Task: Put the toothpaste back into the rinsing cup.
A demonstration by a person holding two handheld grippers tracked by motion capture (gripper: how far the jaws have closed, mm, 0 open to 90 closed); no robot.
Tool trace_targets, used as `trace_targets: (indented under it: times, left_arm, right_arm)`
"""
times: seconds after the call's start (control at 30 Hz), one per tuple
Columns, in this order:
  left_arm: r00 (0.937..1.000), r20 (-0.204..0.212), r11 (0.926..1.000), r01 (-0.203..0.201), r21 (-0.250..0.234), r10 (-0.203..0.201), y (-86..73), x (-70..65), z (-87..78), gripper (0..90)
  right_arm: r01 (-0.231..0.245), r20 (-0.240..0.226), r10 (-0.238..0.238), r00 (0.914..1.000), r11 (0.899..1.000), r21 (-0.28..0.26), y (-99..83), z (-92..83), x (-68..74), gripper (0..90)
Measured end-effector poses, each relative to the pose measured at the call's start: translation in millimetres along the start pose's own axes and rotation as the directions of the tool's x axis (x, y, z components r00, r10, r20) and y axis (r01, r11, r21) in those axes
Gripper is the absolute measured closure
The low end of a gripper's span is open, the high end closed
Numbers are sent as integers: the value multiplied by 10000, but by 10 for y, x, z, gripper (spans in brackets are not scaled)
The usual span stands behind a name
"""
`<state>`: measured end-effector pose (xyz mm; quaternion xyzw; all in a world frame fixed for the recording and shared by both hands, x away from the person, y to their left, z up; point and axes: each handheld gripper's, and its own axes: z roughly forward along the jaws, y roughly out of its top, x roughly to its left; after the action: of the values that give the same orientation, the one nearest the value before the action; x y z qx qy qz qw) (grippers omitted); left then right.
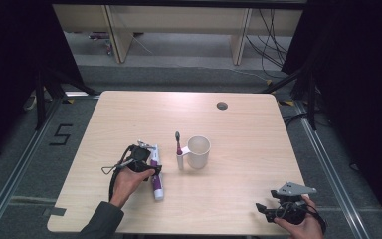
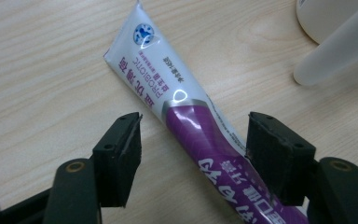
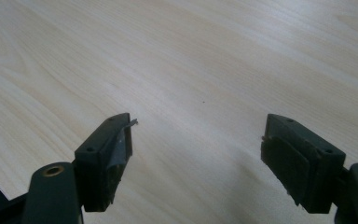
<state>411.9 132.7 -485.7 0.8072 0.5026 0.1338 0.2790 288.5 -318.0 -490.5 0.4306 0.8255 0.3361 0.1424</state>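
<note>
Straddling the purple-and-white toothpaste tube (image 2: pixel 186 116), left hand-held gripper (image 2: pixel 193 140) has jaws apart, right pad at the tube's edge, left pad clear. Tube lies flat on the surface (image 1: pixel 238 129), just left of the white mug (image 1: pixel 199 152). Right hand-held gripper (image 3: pixel 198 140) gapes over bare wood.

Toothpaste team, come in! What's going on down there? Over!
Left gripper open, jaws either side of toothpaste tube, not clamped. Tube flat on table. Right gripper open, idle over bare wood. Mug with toothbrush stands close by.
</note>
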Motion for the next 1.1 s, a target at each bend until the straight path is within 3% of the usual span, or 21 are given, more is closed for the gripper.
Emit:
trace_targets:
  times: [0.03, 0.13, 0.17, 0.53, 0.77, 0.8, 1.0, 1.07, 1.1]
  left_arm:
    - [10000, 15, 10000, -41, 85, 41, 5, -1, 6, 372]
    - [9999, 103, 10000, -55, 76, 54, 6, -5, 51, 377]
    - [9999, 149, 9999, -65, 142, 63, 10, -3, 54, 381]
    - [9998, 207, 9995, -91, 313, 84, 36, 9, 66, 388]
    - [9991, 416, 9993, -14, 361, -1, 28, 46, 52, 414]
    - [9992, 399, 9992, -14, 391, -1, 26, 50, 47, 418]
    - [9989, 410, 9978, -266, 604, 242, 14, 71, 10, 490]
    - [9984, 469, 9981, -337, 510, 313, -14, 87, -8, 522]
    - [9984, 469, 9981, -337, 510, 313, -14, 87, -8, 536]
  right_arm:
    - [-212, -34, 212, 9998, 9997, 124, 4, -10, 13, 254]
    - [-188, -26, 188, 9998, 9997, 136, 4, -11, 11, 254]
    - [17, -43, -17, 10000, 10000, 26, -1, -2, 0, 254]
    - [-152, -16, 152, 9999, 9998, 101, 1, -13, 16, 255]
    - [-86, -31, 86, 10000, 9999, 77, -1, 7, 23, 255]
    - [172, 44, -172, 9998, 9998, -31, 0, 12, 7, 255]
    - [-4, 18, 4, 10000, 9999, 110, 2, 0, 22, 255]
    - [222, 10, -222, 9998, 9997, -66, 1, 12, 4, 255]
    - [33, 13, -33, 10000, 10000, 53, 0, 6, 15, 255]
